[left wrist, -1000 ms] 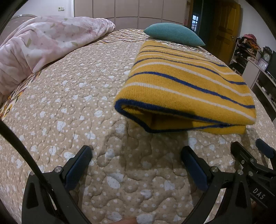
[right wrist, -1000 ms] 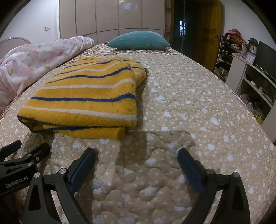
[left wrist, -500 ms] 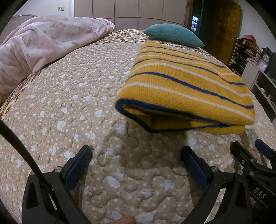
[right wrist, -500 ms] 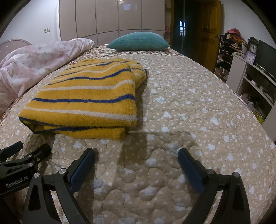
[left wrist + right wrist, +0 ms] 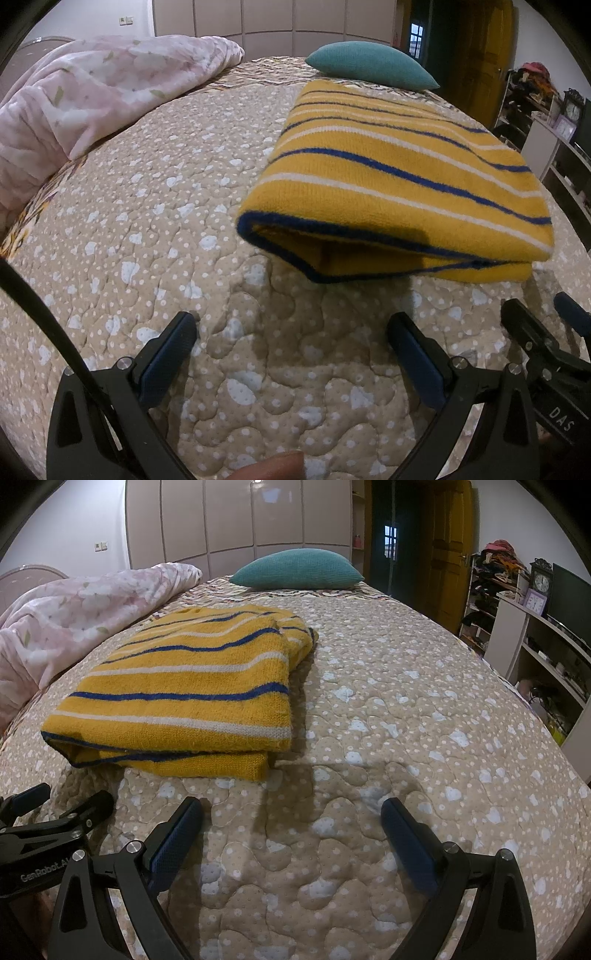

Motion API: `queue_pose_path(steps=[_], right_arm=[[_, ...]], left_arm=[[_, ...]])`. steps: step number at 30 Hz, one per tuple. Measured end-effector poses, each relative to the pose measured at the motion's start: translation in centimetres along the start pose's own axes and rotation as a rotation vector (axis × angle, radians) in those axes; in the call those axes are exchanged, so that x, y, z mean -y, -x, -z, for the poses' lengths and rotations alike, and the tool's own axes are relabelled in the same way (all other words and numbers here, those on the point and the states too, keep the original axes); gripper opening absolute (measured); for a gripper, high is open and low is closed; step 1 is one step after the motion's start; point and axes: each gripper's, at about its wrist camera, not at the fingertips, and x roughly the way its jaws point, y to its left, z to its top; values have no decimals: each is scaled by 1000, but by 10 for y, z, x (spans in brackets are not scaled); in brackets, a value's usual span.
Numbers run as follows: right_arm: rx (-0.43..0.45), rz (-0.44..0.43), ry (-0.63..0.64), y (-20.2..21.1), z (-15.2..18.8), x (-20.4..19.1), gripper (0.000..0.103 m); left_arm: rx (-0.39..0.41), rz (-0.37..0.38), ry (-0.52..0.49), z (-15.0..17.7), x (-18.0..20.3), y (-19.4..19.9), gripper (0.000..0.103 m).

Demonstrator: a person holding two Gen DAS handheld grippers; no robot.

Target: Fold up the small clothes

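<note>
Sweater (image 5: 399, 188) lies folded on the bed (image 5: 155, 229), at one o'clock from the left gripper (image 5: 291, 354) and eleven o'clock from the right gripper (image 5: 291, 830), both spread, empty, barely moved since a second ago, suggesting folding is done.

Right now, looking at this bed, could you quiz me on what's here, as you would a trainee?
1. True or false: the left tool grips the striped yellow sweater.
2. Which lies farthest up the quilted bedspread? A) teal pillow B) sweater C) right tool
3. Fill in: the pink floral blanket lies on the sweater's ____ side.

Key: 1 false, both tools are open and empty; 2 A; 3 left.
</note>
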Motion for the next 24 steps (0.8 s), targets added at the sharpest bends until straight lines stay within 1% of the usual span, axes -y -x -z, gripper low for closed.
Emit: queue_pose_path(steps=[3,6,8,10,13,16,17,19,21,24], right_arm=[[4,18,-5,2,2,-1,99],[-3,19,-8,3,3,-2,99],[-8,1,-11,5,2,0,99],[-14,-11,-25,9,1,3,99],[0,37,-50,21,4,7,99],[19,87,-43,37,6,5,99],[25,104,-38,42,7,4,99],[34,130,-33,51,5,0,99],[36,140,-41,59,2,-3,99],[34,143,-39,65,-1,-9,99]], left_arm=[[10,-5,-3,1,1,1,103],[19,31,17,2,-5,3,103],[33,52,24,4,-8,5,103],[57,88,38,7,-13,11,103],[98,168,88,12,-27,19,103],[132,240,147,17,-41,25,103],[132,245,153,18,-42,26,103],[126,230,137,19,-39,30,103],[128,200,104,21,-34,36,103],[152,163,44,25,-24,48,103]])
